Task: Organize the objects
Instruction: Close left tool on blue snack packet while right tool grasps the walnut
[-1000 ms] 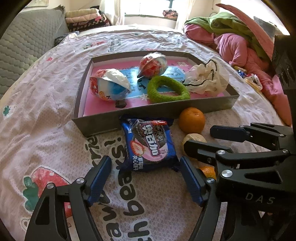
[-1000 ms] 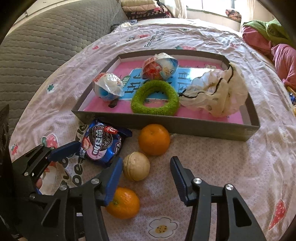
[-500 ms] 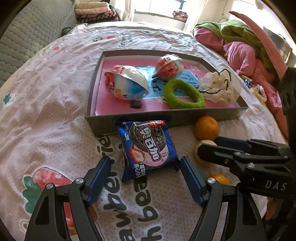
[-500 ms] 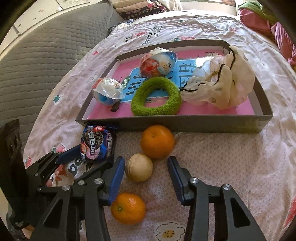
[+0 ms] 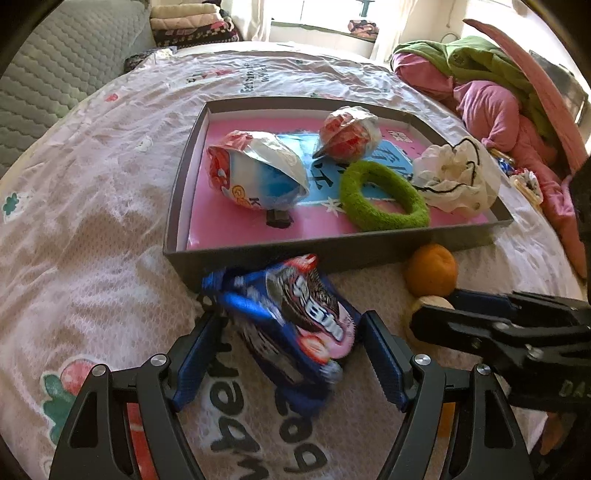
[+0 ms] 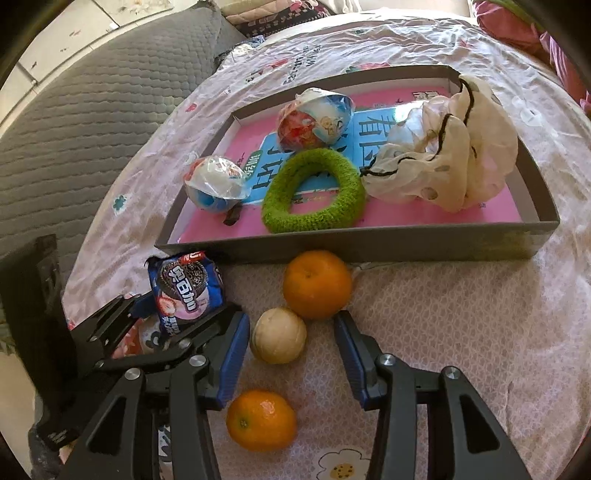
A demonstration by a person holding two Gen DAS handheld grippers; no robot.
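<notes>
A blue cookie packet (image 5: 295, 314) sits tilted and blurred between the fingers of my left gripper (image 5: 291, 354), right in front of the grey tray (image 5: 258, 254); the jaws stand wide, and I cannot tell if they touch it. It also shows in the right wrist view (image 6: 186, 291). My right gripper (image 6: 291, 354) is open around a pale round fruit (image 6: 279, 335). An orange (image 6: 317, 283) lies just beyond it, a second orange (image 6: 261, 421) nearer me. The tray (image 6: 369, 251) holds two wrapped toy eggs (image 6: 216, 183), (image 6: 314, 120), a green ring (image 6: 312, 195) and a white cloth pouch (image 6: 450, 162).
All lies on a bed with a pink printed sheet (image 5: 92, 221). A grey quilted headboard (image 6: 74, 110) is at the left. Pink and green clothes (image 5: 498, 92) are piled at the right. Folded blankets (image 5: 188, 22) lie at the far end.
My left gripper has moved forward around the cookie packet, which has tipped up and turned. My right gripper has moved forward so its fingers flank the pale fruit.
</notes>
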